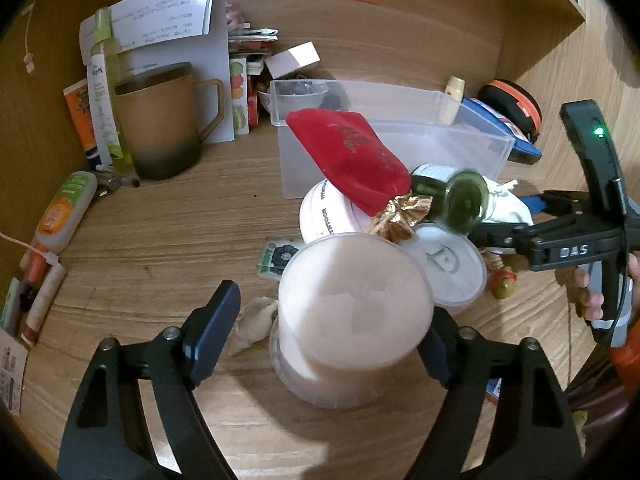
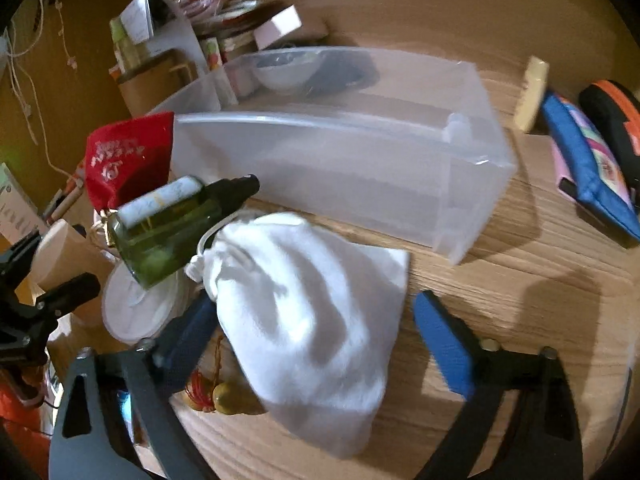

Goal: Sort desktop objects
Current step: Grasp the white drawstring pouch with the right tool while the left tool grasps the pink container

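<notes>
Between left claw (image 1: 332, 320) fingers, pink tub (image 1: 352, 312); white pouch (image 2: 308, 320) nearby.

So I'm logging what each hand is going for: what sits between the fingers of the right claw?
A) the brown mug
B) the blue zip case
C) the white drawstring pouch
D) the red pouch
C: in the right wrist view the white drawstring pouch lies between the blue fingers of the right claw, which are not yet pressing it.

Left tool (image 1: 334, 320) and right tool (image 2: 316, 336) both angle downward, jaws apart.
</notes>
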The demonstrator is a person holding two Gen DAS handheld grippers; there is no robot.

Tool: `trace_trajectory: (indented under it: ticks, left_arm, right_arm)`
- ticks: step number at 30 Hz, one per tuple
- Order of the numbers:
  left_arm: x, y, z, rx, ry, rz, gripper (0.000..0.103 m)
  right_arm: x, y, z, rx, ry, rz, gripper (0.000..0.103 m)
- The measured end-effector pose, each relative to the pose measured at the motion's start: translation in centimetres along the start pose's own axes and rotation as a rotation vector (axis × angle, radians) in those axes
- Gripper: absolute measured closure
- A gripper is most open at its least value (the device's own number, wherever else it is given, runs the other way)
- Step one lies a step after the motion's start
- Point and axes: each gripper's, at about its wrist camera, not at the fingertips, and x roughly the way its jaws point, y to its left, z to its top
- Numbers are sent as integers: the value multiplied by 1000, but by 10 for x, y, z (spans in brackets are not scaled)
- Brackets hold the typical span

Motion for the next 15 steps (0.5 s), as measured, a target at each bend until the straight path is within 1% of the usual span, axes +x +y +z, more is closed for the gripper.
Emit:
trace_trajectory:
  ticks: [2,3,5,6,8,12,14,15]
  left_arm:
    - [1,-1,0,-1,2,-15,34]
    - [1,-2,1,0,2,-19,37]
    - [2,-5,1,9,1,-23,45]
    - [3,-6,1,13,0,-20,45]
    - [3,-9,1,22,-7,-4,45]
    - [2,-9,2,21,-5,16,46]
    - [1,-11,2,26,-8,30,46]
    - [0,-11,2,26,-9,34,46]
  right_arm:
    - [-1,2,0,-19,-13,-18,24]
    - [-2,2,0,-24,-18,-21,26]
    - [-5,1,-1,-29,-28,-24,37]
    - [-6,1,-2,-31,-34,-28,41]
    - [-9,0,-3,-30,-43,-30,53]
    - [-16,-5,-5,9,-71,-9,63]
    - [-22,-7,-8,25,-98,-10,69]
    - [-24,-7,-8,30,-108,-16,70]
